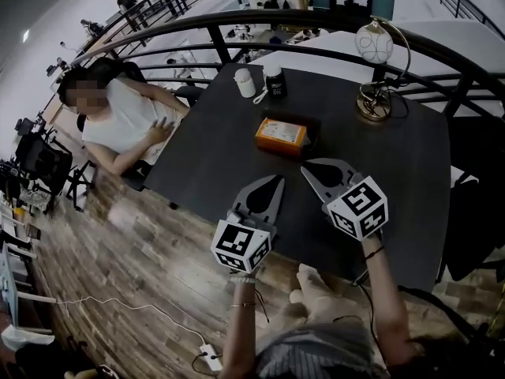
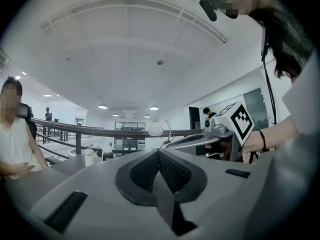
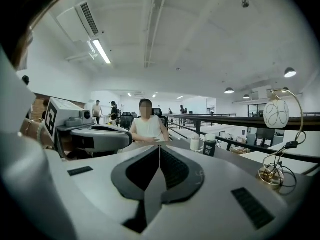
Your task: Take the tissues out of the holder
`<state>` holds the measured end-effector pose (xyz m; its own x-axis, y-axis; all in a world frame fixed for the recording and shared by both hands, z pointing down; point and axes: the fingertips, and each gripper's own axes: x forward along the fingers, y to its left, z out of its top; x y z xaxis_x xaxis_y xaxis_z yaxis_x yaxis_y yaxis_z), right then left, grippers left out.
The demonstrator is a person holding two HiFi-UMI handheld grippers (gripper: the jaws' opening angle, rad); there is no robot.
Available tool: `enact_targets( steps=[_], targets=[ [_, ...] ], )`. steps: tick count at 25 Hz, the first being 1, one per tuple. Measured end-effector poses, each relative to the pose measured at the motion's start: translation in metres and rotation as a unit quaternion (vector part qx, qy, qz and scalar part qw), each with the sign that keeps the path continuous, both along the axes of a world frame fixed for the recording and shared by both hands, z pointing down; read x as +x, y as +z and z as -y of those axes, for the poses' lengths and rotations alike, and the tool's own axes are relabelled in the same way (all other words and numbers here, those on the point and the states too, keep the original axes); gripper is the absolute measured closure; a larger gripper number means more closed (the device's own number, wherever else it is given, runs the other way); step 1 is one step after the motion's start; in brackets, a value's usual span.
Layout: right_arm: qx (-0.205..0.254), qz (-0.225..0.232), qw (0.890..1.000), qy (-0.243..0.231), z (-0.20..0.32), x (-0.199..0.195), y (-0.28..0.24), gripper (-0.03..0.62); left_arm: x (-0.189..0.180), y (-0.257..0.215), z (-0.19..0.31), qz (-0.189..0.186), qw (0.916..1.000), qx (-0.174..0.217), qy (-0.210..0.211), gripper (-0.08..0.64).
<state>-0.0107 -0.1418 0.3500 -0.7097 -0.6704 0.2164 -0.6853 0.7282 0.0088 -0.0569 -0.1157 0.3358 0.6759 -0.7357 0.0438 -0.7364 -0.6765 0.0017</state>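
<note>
An orange tissue pack (image 1: 281, 134) sits in a dark holder near the middle of the dark table (image 1: 394, 172). My left gripper (image 1: 277, 179) hovers over the table's near edge, a short way in front of the pack, jaws shut and empty. Just right of it is my right gripper (image 1: 304, 169), also shut on nothing and slightly closer to the pack. In the left gripper view the shut jaws (image 2: 159, 151) fill the lower frame and hide the pack. The right gripper view shows its jaws (image 3: 160, 147) pressed together in the same way, with the pack hidden.
A globe lamp (image 1: 373, 43) stands at the table's far right. A white bottle (image 1: 245, 82) and a dark jar (image 1: 274, 80) stand at the far edge. A person (image 1: 126, 121) sits at the table's left side. A curved railing (image 1: 316, 22) runs behind.
</note>
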Motion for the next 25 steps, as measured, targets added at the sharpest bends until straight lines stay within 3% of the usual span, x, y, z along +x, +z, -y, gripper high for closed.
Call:
enact_targets(
  steps=[8, 12, 25],
  targets=[
    [-0.034, -0.016, 0.999, -0.004, 0.06, -0.001, 0.016, 0.575, -0.002, 0.004, 0.068, 0.017, 0.9998, -0.012, 0.007, 0.552],
    [-0.063, -0.01, 0.998, -0.002, 0.082, 0.003, 0.03, 0.48, -0.007, 0.008, 0.088, 0.02, 0.9997, -0.014, 0.006, 0.552],
    [-0.114, -0.107, 0.988, -0.008, 0.172, -0.02, 0.071, 0.465, -0.037, 0.057, 0.159, 0.038, 0.9965, -0.06, 0.045, 0.552]
  ],
)
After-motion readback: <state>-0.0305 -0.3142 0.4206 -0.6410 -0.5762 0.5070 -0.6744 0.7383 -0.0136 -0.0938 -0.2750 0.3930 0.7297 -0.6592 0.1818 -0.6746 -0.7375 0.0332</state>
